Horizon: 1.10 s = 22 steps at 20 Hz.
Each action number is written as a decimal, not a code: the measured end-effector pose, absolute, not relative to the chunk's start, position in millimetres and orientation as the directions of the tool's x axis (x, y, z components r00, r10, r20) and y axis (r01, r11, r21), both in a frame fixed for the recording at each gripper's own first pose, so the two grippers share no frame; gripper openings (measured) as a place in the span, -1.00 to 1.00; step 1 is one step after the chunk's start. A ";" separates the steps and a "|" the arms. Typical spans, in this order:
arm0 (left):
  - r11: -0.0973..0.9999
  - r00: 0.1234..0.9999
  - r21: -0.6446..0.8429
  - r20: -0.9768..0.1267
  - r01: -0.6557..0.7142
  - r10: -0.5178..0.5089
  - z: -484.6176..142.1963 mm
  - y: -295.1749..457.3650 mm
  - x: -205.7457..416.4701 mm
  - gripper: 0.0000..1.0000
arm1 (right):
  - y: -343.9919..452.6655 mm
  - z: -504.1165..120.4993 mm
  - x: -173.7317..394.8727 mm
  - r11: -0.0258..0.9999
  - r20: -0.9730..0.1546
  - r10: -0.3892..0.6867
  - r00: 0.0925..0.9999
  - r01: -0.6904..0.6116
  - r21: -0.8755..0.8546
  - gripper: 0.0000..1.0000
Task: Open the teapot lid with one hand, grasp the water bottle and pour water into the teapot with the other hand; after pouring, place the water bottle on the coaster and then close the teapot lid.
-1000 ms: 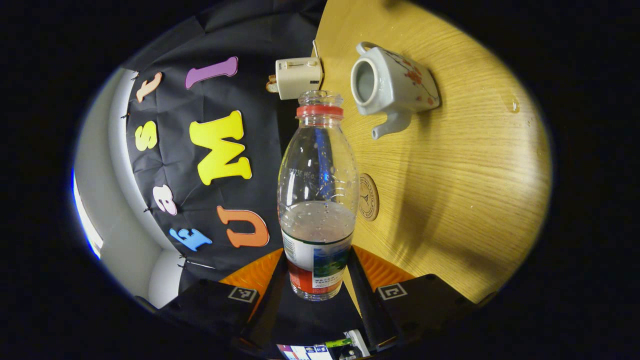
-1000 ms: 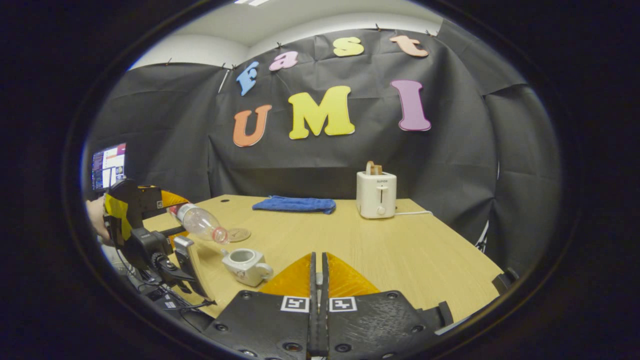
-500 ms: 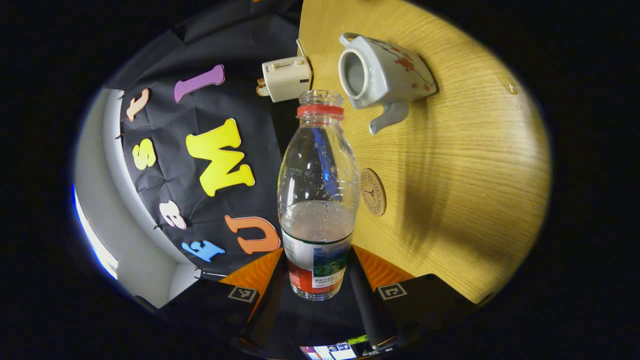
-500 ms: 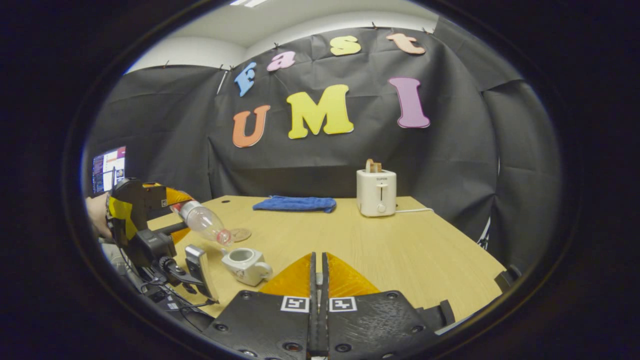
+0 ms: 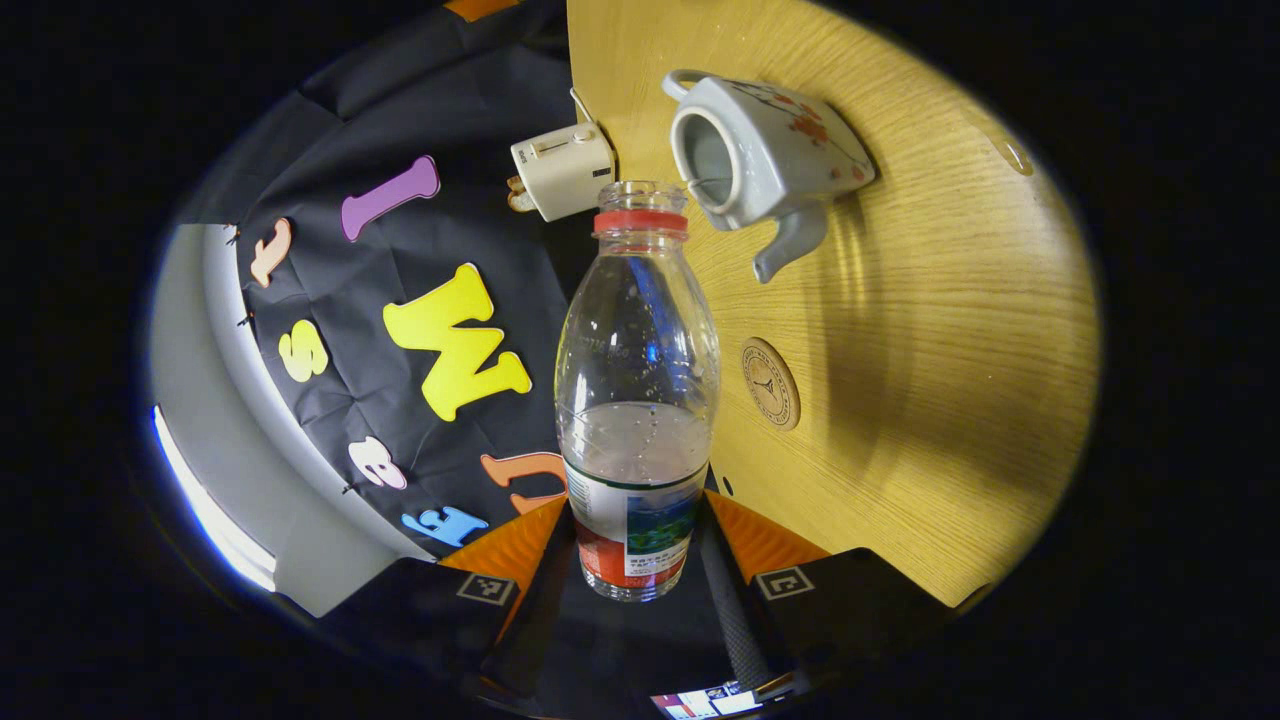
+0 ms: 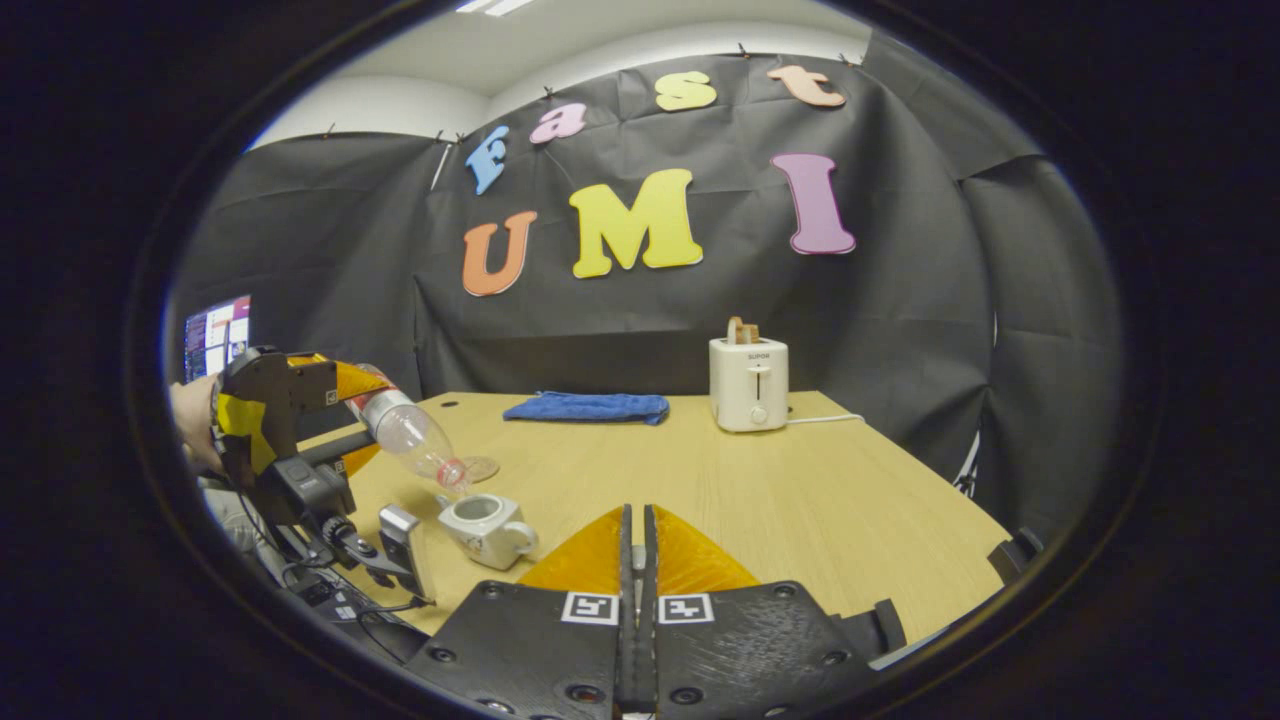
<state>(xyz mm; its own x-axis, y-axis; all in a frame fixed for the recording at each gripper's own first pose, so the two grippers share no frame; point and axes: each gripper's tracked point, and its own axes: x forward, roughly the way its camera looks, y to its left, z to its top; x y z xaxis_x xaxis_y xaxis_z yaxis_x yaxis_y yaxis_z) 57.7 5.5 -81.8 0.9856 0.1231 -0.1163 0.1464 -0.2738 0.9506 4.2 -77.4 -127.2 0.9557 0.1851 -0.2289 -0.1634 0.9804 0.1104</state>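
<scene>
- Left claw (image 5: 640,545) grips the water bottle (image 5: 637,400): clear, uncapped, red neck ring, part full, tilted toward the lidless teapot (image 5: 765,155).
- Right claw (image 6: 636,560) closed; whether it holds anything: cannot tell.

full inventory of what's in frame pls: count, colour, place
water bottle: 1, clear with red neck ring, uncapped, part full, held tilted with its mouth over the teapot
teapot: 1, white with red flowers, lid off, on the table
coaster: 1, round, tan, on the table beside the bottle
toaster: 1, cream, back of the table, something tan in its slot
cloth: 1, blue, back of the table, left of the toaster
table: 1, light wood
monitor: 1, lit, far left
hand: 1, holding the left gripper
left gripper: 1, shut on the water bottle
right gripper: 1, fingers together, above the table's near edge
</scene>
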 end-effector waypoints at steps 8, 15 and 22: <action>-0.337 0.988 0.932 -0.102 0.135 0.116 -75.0 1.9 57.0 0.52 | -81.0 -126.1 2.0 0.980 -0.223 0.186 0.957 -0.163 0.118 -1.00; -0.391 0.990 0.912 -0.091 0.126 0.106 -70.3 -3.4 55.3 0.44 | -85.0 -127.1 -1.3 0.979 -0.216 0.184 0.959 -0.158 0.132 -1.00; -0.432 0.992 0.896 -0.066 0.105 0.106 -62.3 -6.4 58.9 0.52 | -87.6 -127.6 -3.3 0.978 -0.212 0.184 0.960 -0.156 0.141 -1.00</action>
